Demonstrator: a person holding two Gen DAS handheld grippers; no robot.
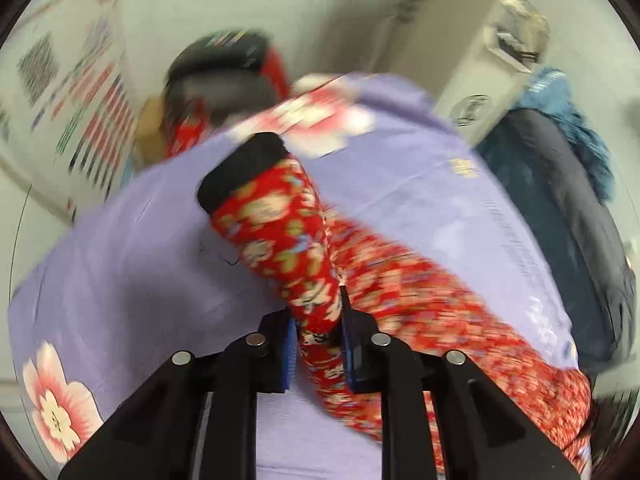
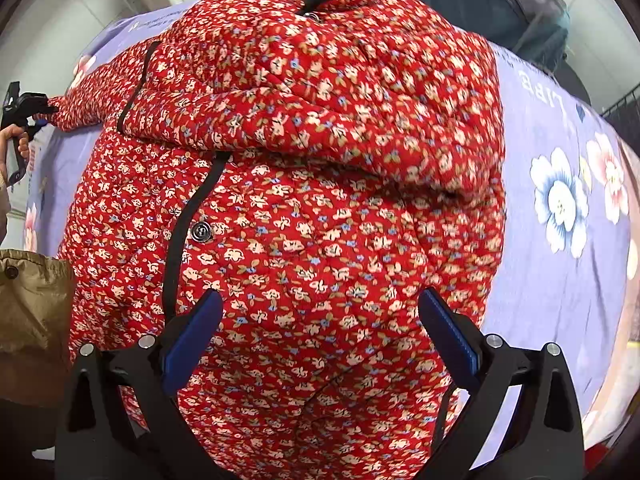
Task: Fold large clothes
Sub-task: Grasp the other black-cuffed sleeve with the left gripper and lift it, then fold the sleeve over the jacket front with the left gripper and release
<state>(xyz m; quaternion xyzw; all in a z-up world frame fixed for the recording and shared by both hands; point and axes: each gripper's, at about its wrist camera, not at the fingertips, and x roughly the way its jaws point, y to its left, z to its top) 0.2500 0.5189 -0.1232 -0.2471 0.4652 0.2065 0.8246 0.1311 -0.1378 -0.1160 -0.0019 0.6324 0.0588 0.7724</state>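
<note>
Lilac bedsheet [image 1: 120,264]; sleeve [image 1: 280,232] seemingly between fingers [image 1: 289,344].

- Bed sheet [image 2: 560,280]: lilac, flower print, spread ahead of and beside both claws.
- Wall [image 1: 168,4]: white, beyond the sheet.
- Poster [image 1: 80,96]: striped print, far left of the left claw.
- Dark bedding [image 1: 560,200]: far right.

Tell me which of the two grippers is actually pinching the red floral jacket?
The left gripper: blue pads clamp the red floral quilted jacket's black-cuffed sleeve. The right gripper hovers open.
</note>
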